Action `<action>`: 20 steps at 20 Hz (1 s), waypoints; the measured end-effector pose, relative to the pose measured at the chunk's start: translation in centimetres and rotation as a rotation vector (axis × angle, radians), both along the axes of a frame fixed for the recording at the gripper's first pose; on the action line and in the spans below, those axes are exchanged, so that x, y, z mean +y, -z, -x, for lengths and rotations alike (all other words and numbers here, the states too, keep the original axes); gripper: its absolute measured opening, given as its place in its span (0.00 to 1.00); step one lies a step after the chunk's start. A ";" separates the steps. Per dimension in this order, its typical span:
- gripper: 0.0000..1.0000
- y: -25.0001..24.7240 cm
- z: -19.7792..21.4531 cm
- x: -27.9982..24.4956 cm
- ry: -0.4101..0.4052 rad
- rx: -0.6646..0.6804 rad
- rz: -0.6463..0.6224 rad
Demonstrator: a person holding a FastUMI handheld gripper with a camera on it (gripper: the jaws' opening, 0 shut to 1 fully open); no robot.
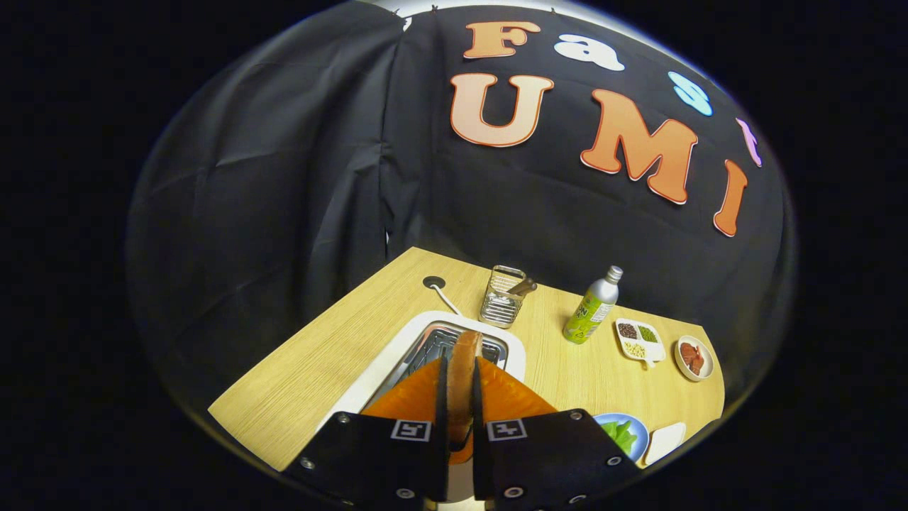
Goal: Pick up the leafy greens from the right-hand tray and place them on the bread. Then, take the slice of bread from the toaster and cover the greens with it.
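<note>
My hand-held gripper (460, 387) is clamped on the slice of bread (464, 369), which stands on edge between my two fingers, both pressing its flat faces, its brown crust curving up just past the fingertips. Directly beyond and below the slice lies the white toaster (511, 348), its open slot with metal wire guides visible just ahead of the bread; whether the slice's lower edge is clear of the slot I cannot tell, since my fingers hide it. A white cord (447, 301) runs from the back of the toaster to a round hole in the wooden counter (312, 376). Past the toaster stands a clear glass holder (504, 298) with a utensil leaning inside it, and just to its right a slim bottle (592, 309) with a green label and a silver cap, upright. Further right sit a small white divided dish (640, 341) with dark, green and pale fillings, and beside that a round dish (694, 357) holding reddish pieces. Nearer to me, right of my fingers, is a blue plate (624, 433) with leafy greens (618, 433) on it, partly hidden by my gripper body, and just beside it a white tray (665, 442) at the counter's edge. The booth's black cloth wall hangs behind the counter.
</note>
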State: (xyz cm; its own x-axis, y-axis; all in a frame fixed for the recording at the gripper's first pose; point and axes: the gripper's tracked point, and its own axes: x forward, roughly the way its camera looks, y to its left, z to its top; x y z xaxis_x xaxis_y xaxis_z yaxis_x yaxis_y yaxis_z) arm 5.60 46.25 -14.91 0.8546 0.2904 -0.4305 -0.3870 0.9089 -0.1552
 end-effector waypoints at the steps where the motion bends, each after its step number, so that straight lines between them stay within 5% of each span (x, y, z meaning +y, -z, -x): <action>1: 0.12 -0.5 0.0 0.0 0.002 -0.010 -0.021; 4: 0.06 -2.5 -0.3 -0.2 0.011 -0.036 -0.054; 20: 0.06 -9.8 -0.7 -5.1 0.027 -0.141 -0.119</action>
